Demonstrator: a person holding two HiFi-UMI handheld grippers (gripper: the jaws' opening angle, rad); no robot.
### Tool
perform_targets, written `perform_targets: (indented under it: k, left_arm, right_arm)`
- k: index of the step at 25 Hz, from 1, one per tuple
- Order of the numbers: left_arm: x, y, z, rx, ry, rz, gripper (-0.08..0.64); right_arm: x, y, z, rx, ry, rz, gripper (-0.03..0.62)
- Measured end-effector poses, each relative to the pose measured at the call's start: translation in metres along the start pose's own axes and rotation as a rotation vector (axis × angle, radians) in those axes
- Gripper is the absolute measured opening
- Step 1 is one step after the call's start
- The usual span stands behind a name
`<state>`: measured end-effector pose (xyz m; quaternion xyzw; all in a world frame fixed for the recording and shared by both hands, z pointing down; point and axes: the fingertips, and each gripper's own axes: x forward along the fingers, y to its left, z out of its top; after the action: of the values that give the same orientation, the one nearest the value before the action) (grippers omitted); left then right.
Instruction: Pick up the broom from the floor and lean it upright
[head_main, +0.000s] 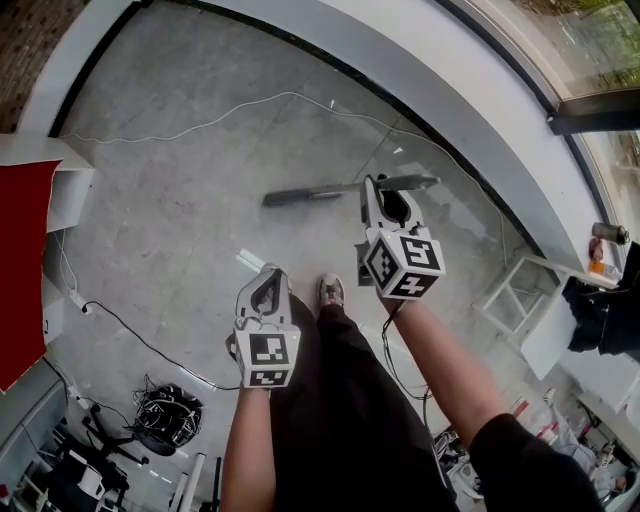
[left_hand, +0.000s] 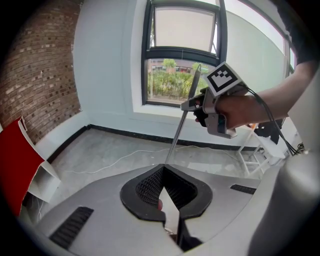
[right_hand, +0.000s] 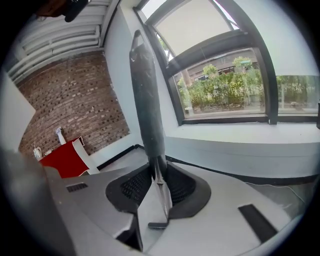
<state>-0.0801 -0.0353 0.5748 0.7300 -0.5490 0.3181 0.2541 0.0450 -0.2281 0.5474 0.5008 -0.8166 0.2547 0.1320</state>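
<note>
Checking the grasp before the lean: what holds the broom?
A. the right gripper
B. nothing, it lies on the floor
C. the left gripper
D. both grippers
A: the broom handle is clamped between the jaws of the right gripper; the left gripper is clear of it.

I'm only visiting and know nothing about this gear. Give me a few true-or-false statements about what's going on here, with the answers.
1. The right gripper is closed on the broom. True.
2. The broom lies flat on the floor. False: it is held up, slanting through the air.
3. The left gripper grips the broom too. False: it holds nothing and hangs apart from it.
4. A red board stands near the brick wall. True.
</note>
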Motion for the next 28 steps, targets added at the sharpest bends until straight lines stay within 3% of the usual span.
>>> perform_targets:
  k: [10,28]
  left_arm:
    - [0.006,-0.003,-0.005,-0.001,0.011,-0.013,0.006]
    - [0.007,-0.009,-0.005,0.016,0.014,-0.018,0.006]
  right_arm:
    - [-0.004,-0.006,-0.009,-0.021,-0.05,0.008,0.083]
    - [-0.012,0.001,-0.031,-0.031,0.001,0.089,0.146]
